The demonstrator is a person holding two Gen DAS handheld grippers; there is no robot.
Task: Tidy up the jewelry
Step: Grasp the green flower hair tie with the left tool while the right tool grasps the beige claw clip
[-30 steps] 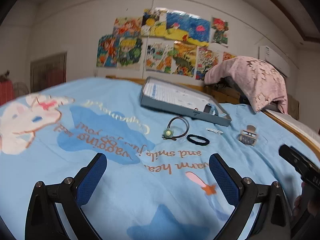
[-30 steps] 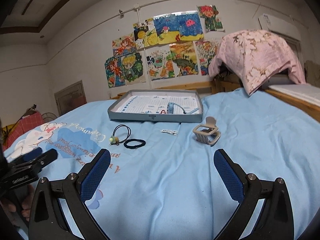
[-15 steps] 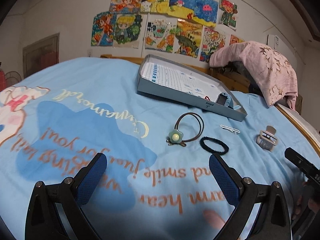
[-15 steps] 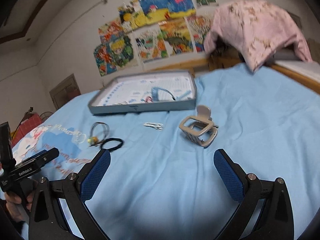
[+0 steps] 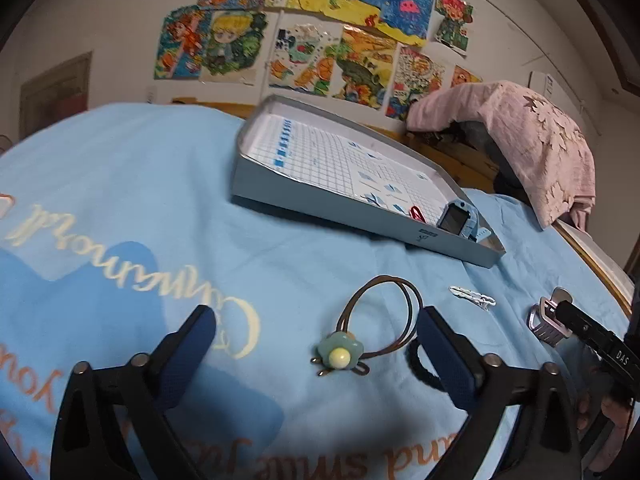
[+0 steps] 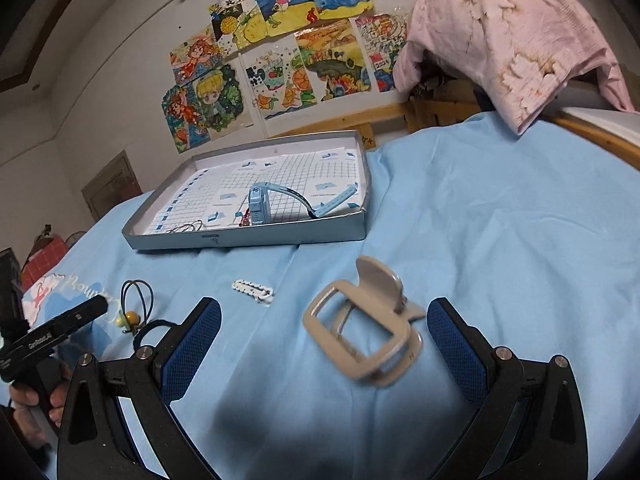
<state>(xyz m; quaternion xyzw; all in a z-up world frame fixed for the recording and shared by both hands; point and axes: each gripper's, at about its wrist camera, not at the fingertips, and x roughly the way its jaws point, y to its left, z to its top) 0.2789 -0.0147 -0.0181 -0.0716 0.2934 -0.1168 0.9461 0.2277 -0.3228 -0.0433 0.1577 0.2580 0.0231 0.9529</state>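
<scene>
Left tongs: the left gripper (image 5: 316,336) stood spread, its jaws having just closed a little, pinching nothing; the flower hair tie (image 5: 340,354) lay on the cloth between the pads, untouched.
Right tongs: the right gripper (image 6: 324,336) stood spread wide, pinching nothing; the grey claw clip (image 6: 366,322) lay between its pads, clear of both.
Left view only: the flower charm's green petals and pale centre showed plainly, and a red piece (image 5: 417,213) in the tray beside the watch; the right gripper's black body crossed in front of the claw clip (image 5: 546,320).
Right view only: the blue watch (image 6: 260,204) stood on edge with its strap trailing across the tray floor, and a thin dark loop (image 6: 188,228) lay near the tray's front wall.
Tray: the grey tray (image 6: 248,240) sat on the blue bedsheet (image 6: 500,240) beyond the loose pieces, lined with gridded paper.
Other pieces: a white hair clip (image 6: 254,291) lay between hair tie and claw clip; a black elastic band (image 5: 420,364) was partly hidden behind the left gripper's right finger.
Around: drawings (image 5: 320,32) covered the wall; a pink cloth (image 6: 512,36) draped over furniture.
</scene>
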